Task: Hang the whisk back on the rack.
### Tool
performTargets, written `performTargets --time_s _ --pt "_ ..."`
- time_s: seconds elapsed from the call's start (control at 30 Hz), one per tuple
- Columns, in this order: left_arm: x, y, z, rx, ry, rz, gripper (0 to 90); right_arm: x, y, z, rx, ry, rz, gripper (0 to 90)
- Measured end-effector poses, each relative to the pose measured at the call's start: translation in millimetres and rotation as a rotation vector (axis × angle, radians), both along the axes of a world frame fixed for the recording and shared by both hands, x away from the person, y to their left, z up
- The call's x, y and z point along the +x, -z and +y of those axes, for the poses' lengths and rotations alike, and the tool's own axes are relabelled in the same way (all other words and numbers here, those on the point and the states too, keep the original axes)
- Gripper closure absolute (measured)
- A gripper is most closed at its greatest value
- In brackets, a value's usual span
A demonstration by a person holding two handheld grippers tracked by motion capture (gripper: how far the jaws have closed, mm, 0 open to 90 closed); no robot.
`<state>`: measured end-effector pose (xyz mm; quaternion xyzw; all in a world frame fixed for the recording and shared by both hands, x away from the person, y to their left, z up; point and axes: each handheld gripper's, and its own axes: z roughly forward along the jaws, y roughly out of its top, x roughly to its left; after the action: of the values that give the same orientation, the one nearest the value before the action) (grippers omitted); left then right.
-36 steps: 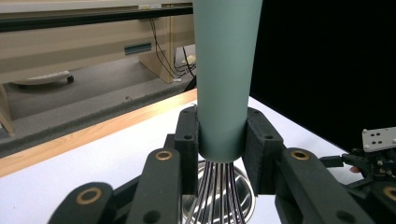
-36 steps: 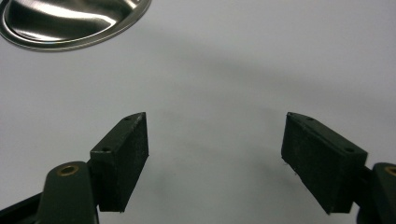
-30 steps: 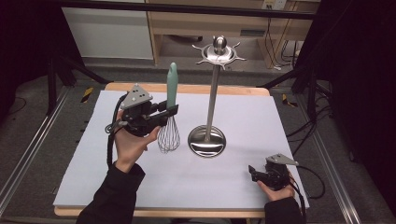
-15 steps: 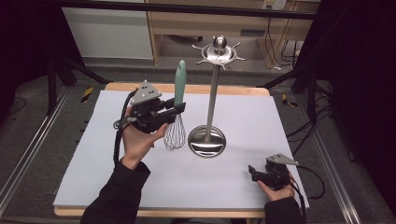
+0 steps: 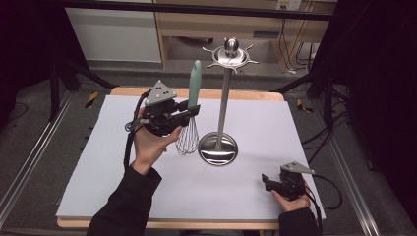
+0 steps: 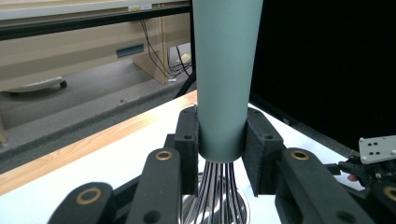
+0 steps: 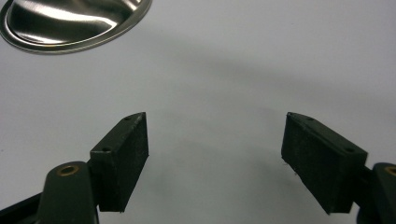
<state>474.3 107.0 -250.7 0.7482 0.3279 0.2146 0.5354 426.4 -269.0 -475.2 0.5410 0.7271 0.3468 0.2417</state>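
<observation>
Nearest the person, at the right near corner of the white table (image 5: 123,196), the right gripper (image 5: 269,184) is sitting low on the surface in the right hand (image 5: 290,200), its forearm barely reaching in from the near edge. In the right gripper view its jaws are standing wide apart with nothing between them, pointing left across bare tabletop toward the stand's round base (image 7: 70,23). It is probably idling there so that it is clear of the other hand's work.

Farther in and to the left, the left hand (image 5: 150,142) is raised off the table, the sleeved forearm rising from the near edge and the wrist bent so the left gripper (image 5: 186,114) is pointing right, toward the stand. Its jaws are pressing on the lower end of the whisk's (image 5: 189,125) teal handle (image 6: 224,79), just above where the wires (image 6: 217,191) begin. The whisk is hanging upright, handle up and wire cage down, apparently clear of the table and just left of the stand. Gripping low on the handle is leaving the upper end free, likely for hanging it.

Just right of the whisk, the metal utensil stand (image 5: 223,98) is standing mid-table, its pole rising to a ring of hooks (image 5: 231,55) at the top. No utensil is hanging there.
</observation>
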Motion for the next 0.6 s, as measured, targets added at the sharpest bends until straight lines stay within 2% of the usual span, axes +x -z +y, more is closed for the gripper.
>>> performTargets --time_s 0.6 --pt "6.5 -2.6 -11.4 0.043 0.004 0.009 68.8 0.1 -0.2 -0.6 -0.002 0.002 -0.006 23.4"
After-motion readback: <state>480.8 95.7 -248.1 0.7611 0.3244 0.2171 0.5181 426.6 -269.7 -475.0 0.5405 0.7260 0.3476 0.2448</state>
